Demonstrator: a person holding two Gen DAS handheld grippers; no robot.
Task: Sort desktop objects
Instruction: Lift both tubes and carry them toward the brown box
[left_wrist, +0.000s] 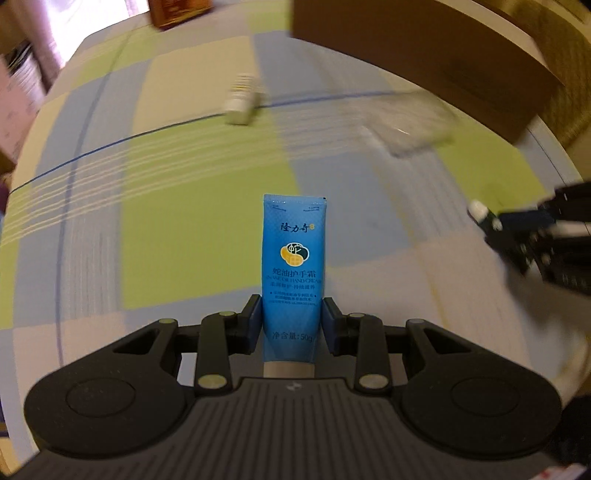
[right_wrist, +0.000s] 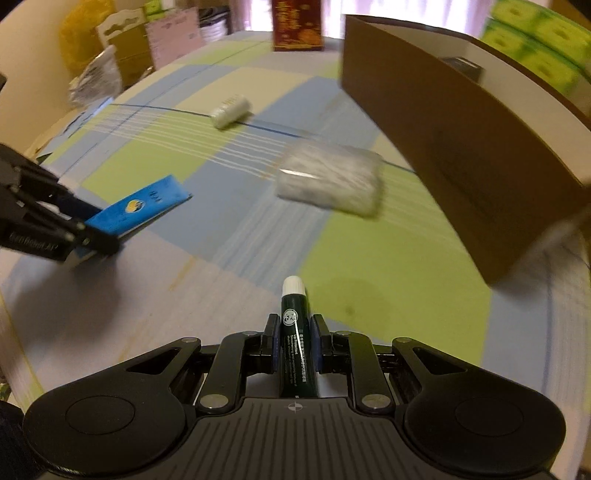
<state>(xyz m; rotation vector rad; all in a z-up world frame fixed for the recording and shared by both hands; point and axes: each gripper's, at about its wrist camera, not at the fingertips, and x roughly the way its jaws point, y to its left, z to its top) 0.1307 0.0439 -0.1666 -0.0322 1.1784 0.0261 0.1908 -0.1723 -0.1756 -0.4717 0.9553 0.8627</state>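
My left gripper (left_wrist: 292, 317) is shut on a blue hand cream tube (left_wrist: 293, 266), held above the checked tablecloth; it also shows in the right wrist view (right_wrist: 138, 208) at the left. My right gripper (right_wrist: 293, 338) is shut on a dark green tube with a white cap (right_wrist: 295, 332); it shows at the right edge of the left wrist view (left_wrist: 480, 214). A small white bottle (right_wrist: 229, 110) lies on its side farther back. A clear plastic packet (right_wrist: 330, 177) lies near the brown cardboard box (right_wrist: 461, 140).
The brown box (left_wrist: 424, 55) stands open at the back right, with a dark item inside. A red carton (right_wrist: 297, 24) stands at the table's far edge. Bags and boxes sit beyond the left edge. Green packs are behind the box.
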